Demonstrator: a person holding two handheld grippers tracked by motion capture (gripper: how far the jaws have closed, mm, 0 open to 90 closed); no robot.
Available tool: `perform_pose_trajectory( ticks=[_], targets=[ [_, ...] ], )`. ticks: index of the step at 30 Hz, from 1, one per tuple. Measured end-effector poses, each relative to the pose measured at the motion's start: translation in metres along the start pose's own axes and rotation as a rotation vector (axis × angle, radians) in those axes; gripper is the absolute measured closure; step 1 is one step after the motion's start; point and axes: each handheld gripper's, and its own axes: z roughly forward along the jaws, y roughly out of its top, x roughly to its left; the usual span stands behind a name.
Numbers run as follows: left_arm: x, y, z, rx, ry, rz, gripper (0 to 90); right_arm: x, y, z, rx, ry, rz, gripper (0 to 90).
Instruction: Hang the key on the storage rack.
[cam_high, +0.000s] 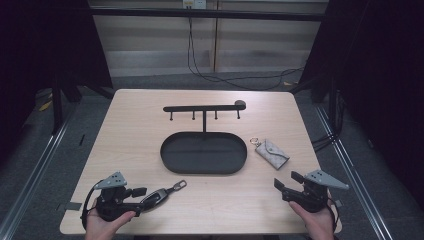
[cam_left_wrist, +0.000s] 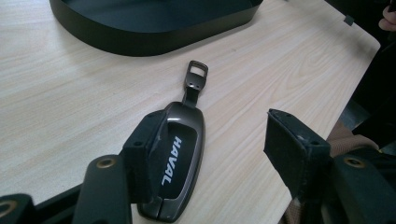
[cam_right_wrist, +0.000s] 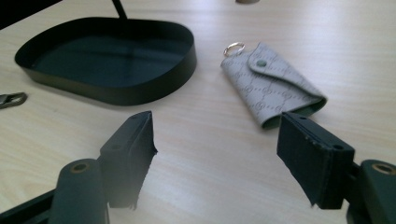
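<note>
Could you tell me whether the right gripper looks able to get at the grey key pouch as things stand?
Probably yes. The right gripper has its jaws open and the grey key pouch lies just ahead on bare table, with nothing between them; the black tray sits off to the side.

Left gripper (cam_left_wrist: 219, 154) jaws spread wide over the table (cam_left_wrist: 70, 107). Dark key fob (cam_left_wrist: 180, 158) marked HAVAL lies flat, one jaw pad overlapping its left edge, metal loop toward the black tray (cam_left_wrist: 154, 35) beyond.

Left tool (cam_high: 142, 192) black with grey triangular plate, right tool (cam_high: 285, 182) alike, foam-padded jaws, brass screws
</note>
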Motion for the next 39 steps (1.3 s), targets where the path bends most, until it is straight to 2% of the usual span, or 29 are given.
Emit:
perform_pose_trajectory(
  ticks=[4, 8, 11, 15, 19, 25, 27, 28, 39],
  targets=[
    [0.0, 0.0, 0.0, 0.001, 0.004, -0.001, 40.3, -0.002, 0.001, 0.0, 0.03, 0.015, 0.038, 28.7],
    [0.001, 0.001, 0.002, 0.005, 0.007, -0.014, 40.7, -0.004, 0.003, 0.001, 0.102, 0.037, 0.069, 28.6],
    [0.0, 0.002, 0.001, 0.006, 0.009, -0.021, 41.1, -0.002, 0.004, 0.001, 0.111, 0.038, 0.061, 25.4],
    [-0.006, 0.005, 0.0, -0.003, 0.012, -0.001, 42.7, -0.002, 0.003, 0.0, 0.116, 0.035, 0.068, 23.0],
    [-0.011, 0.008, 0.002, 0.016, 0.007, 0.024, 42.7, -0.003, 0.003, -0.001, 0.119, 0.056, 0.073, 22.9],
    [-0.013, 0.015, 0.004, 0.033, -0.005, 0.007, 45.2, 0.0, 0.003, -0.002, 0.116, 0.078, 0.05, 24.0],
    [-0.012, 0.018, 0.006, 0.055, -0.025, 0.03, 40.7, -0.001, 0.003, -0.002, 0.115, 0.077, 0.051, 23.9],
    [-0.013, 0.02, 0.007, 0.069, -0.014, 0.039, 41.6, -0.002, 0.003, -0.001, 0.115, 0.079, 0.054, 23.7],
    [-0.023, 0.043, 0.018, 0.198, -0.011, 0.138, 40.1, -0.002, 0.002, 0.0, 0.121, 0.079, 0.06, 21.7]
  ],
)
